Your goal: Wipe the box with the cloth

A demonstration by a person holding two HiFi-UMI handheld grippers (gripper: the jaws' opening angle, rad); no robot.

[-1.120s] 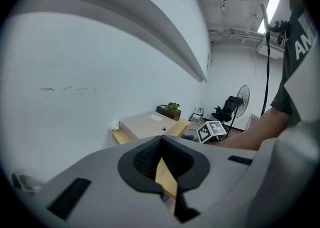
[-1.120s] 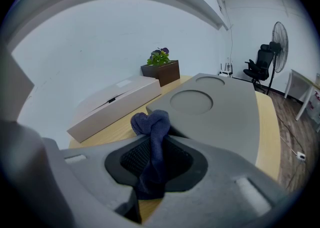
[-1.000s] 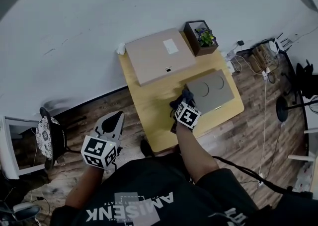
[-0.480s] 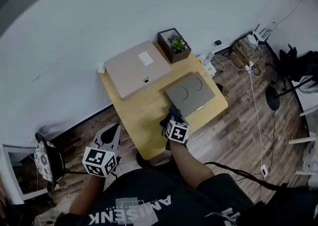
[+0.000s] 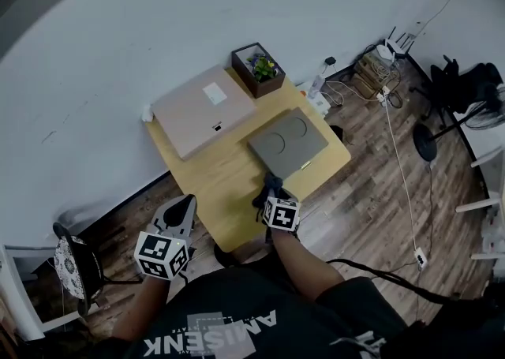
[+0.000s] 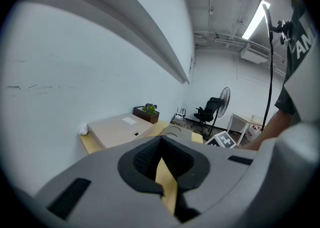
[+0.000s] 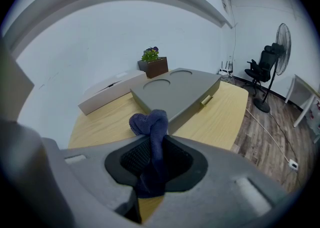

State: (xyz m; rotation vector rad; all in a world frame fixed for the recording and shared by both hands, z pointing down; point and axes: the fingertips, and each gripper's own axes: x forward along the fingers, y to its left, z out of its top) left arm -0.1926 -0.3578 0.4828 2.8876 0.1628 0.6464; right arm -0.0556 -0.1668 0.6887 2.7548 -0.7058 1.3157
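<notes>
**Get the cloth flat on the lid**

The right gripper is clamped on the blue cloth. The grey box lies at its 12 o'clock, just beyond. Pressing down and sweeping broadly should work best. The left gripper, closed and empty, hangs at 8 o'clock.

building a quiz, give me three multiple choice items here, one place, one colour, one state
1. Where does the planter stand? A on the table beside the tan box; B on the floor; C on a chair.
2. What colour is the cloth? A white; B dark blue; C red.
3. The right gripper is: A open, empty; B shut on the cloth; C shut, empty.
Answers: A, head view shows it there; B, plain in the right gripper view; B, cloth pinched between its jaws.
</notes>
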